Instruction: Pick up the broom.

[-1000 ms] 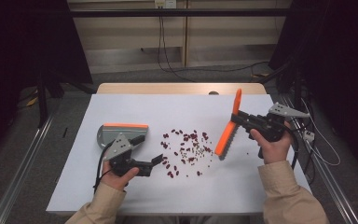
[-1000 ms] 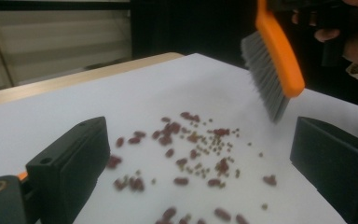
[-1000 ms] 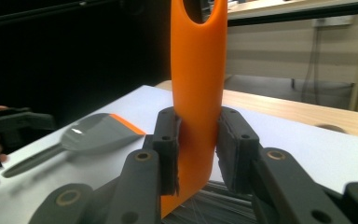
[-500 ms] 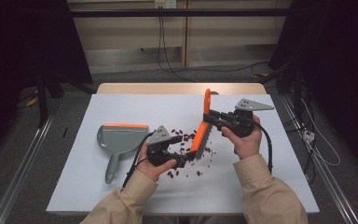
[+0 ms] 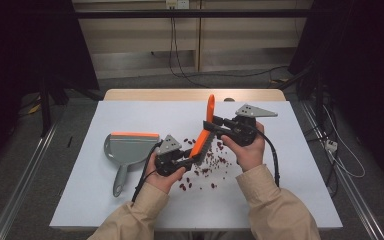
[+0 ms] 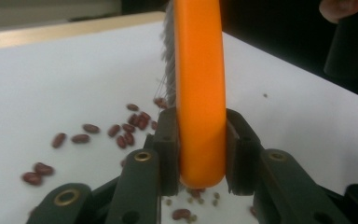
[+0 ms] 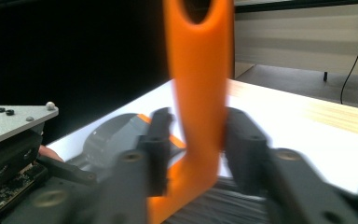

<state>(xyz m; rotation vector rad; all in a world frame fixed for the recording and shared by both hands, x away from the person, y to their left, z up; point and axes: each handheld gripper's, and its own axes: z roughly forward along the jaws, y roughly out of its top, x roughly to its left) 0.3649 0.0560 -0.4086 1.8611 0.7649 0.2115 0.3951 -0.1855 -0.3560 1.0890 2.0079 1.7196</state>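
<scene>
An orange hand brush [image 5: 203, 137] with dark bristles stands slanted over a scatter of red beans [image 5: 215, 160] at mid-table. My left gripper [image 5: 194, 159] is shut on its lower end; in the left gripper view both pads press the orange back [image 6: 200, 93], with beans [image 6: 130, 133] on the white surface below. My right gripper [image 5: 211, 126] is around the upper handle. Its jaws have just been opening, and in the blurred right gripper view the handle [image 7: 200, 70] stands between the pads with a slim gap.
A grey dustpan [image 5: 130, 147] with an orange lip lies to the left of the beans, handle toward the person. The white table top [image 5: 290, 190] has bare room at the right and front. Cables trail from both grippers.
Both hands have come together at mid-table. The left gripper left the dustpan's side and closed on the brush's lower end. The right gripper carried the brush leftward and has loosened its jaws.
</scene>
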